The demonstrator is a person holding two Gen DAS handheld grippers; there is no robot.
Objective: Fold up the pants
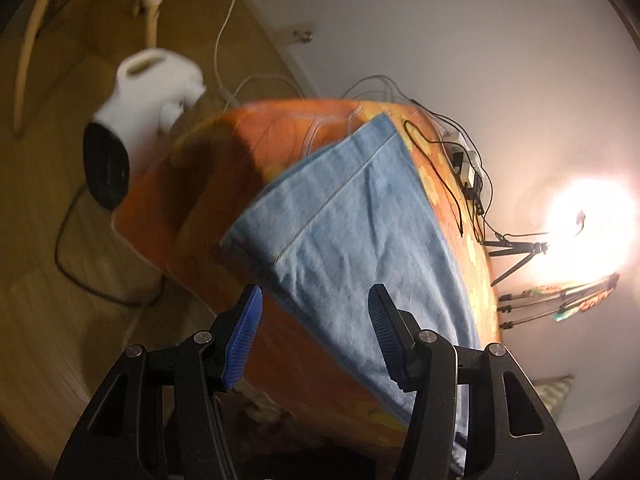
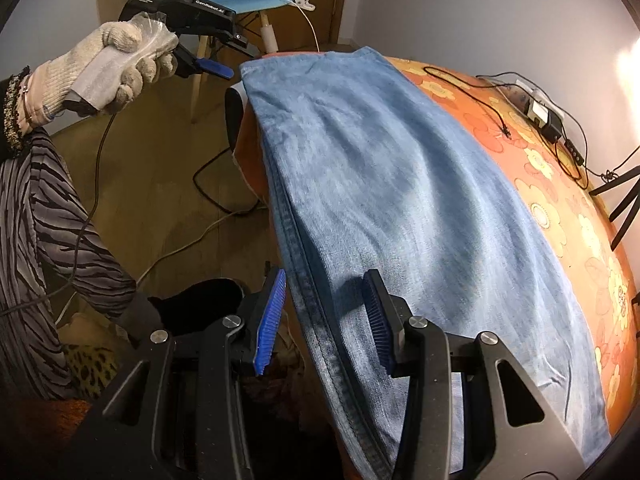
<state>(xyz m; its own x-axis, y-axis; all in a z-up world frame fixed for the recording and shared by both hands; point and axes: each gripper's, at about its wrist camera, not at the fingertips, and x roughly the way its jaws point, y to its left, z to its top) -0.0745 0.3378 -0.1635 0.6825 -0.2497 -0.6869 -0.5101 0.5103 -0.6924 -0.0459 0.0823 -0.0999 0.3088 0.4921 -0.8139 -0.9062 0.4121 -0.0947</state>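
The pants (image 2: pixel 400 184), light blue denim, lie flat and doubled over lengthwise on the orange flowered tablecloth (image 2: pixel 560 200), their long seamed edge running along the near edge of the table and slightly overhanging it. The right gripper (image 2: pixel 326 320) is wide open and holds nothing: its left pad hangs off the table edge, its right pad stands over the denim, and the seamed edge passes between them; contact with the cloth cannot be determined. The left gripper (image 1: pixel 314 336) is likewise wide open and empty, held over the hem end of the pants (image 1: pixel 340 232) near the table corner, both blue pads clear of the fabric. In the right wrist view the left gripper (image 2: pixel 216 68) is seen raised beside the far end of the pants, held in a white knit-gloved hand (image 2: pixel 120 68). Black cables (image 2: pixel 500 120) and a power adapter (image 2: pixel 548 120) lie along the far edge of the tablecloth. A white heater (image 1: pixel 132 120) stands on the floor beyond the table corner.
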